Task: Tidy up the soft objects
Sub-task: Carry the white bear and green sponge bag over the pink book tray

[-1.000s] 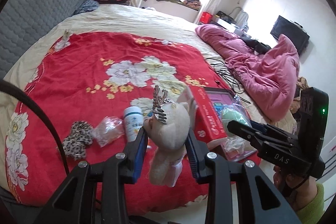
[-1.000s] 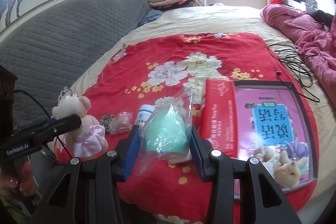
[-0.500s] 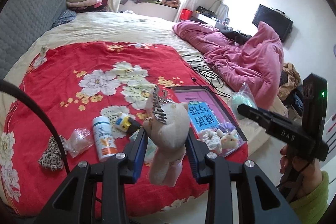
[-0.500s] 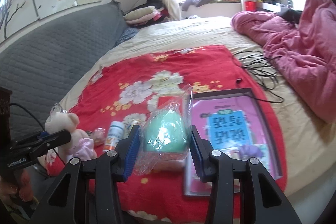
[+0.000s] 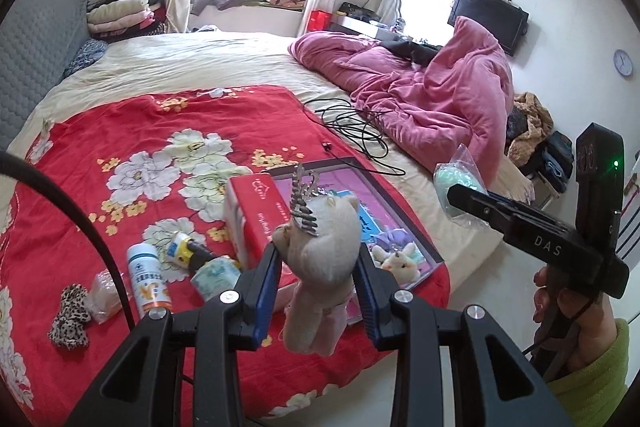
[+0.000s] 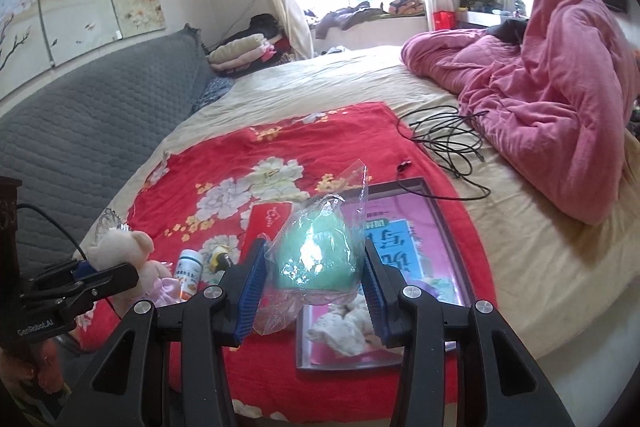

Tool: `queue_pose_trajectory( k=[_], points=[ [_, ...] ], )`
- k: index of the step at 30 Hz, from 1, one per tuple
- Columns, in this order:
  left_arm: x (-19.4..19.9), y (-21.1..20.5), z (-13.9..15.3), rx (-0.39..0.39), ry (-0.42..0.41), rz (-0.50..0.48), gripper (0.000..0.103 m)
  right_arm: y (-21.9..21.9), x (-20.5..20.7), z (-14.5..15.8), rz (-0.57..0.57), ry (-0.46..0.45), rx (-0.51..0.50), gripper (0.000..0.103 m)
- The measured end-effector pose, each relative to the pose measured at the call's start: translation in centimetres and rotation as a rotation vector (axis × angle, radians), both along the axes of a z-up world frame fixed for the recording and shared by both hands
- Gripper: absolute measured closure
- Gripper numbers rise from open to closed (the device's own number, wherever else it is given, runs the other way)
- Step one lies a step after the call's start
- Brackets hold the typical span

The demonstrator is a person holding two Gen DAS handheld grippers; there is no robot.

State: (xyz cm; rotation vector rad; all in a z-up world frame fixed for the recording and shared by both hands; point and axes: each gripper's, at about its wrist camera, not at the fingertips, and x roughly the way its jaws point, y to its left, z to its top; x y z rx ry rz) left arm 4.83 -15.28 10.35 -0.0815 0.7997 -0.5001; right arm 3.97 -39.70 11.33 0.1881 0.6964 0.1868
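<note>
At lower centre of each wrist view, my left gripper (image 5: pixel 316 291) clamps a plush bear (image 5: pixel 320 263) and my right gripper (image 6: pixel 312 283) pinches a bagged green sponge (image 6: pixel 316 255), both lifted above the red blanket (image 5: pixel 120 155). Neither is placed yet; a leopard scrunchie (image 5: pixel 70 315) remains. Since a second ago, both have swung toward the pink book (image 6: pixel 416 247).

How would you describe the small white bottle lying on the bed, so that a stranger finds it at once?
Start at the red flowered blanket on the bed and go to its near edge, left of the red box. The white bottle lies there on its side, between a crumpled clear bag and a yellow-labelled dark tube. Only it has a white cap with an orange band low on its label.
</note>
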Motion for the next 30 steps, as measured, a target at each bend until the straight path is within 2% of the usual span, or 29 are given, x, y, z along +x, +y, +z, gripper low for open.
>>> queue_pose_trajectory(
  k=[13,30],
  points=[
    [1.0,-4.0,-0.6,0.024,0.017,-0.05,0.066,-4.4,-1.0,-1.6,-0.067,0.016,0.016,0.056],
    [1.2,-7.9,-5.1,0.069,0.102,-0.134,0.066,-8.0,-1.5,-5.5,-0.137,0.095,0.013,0.056]
  ],
)
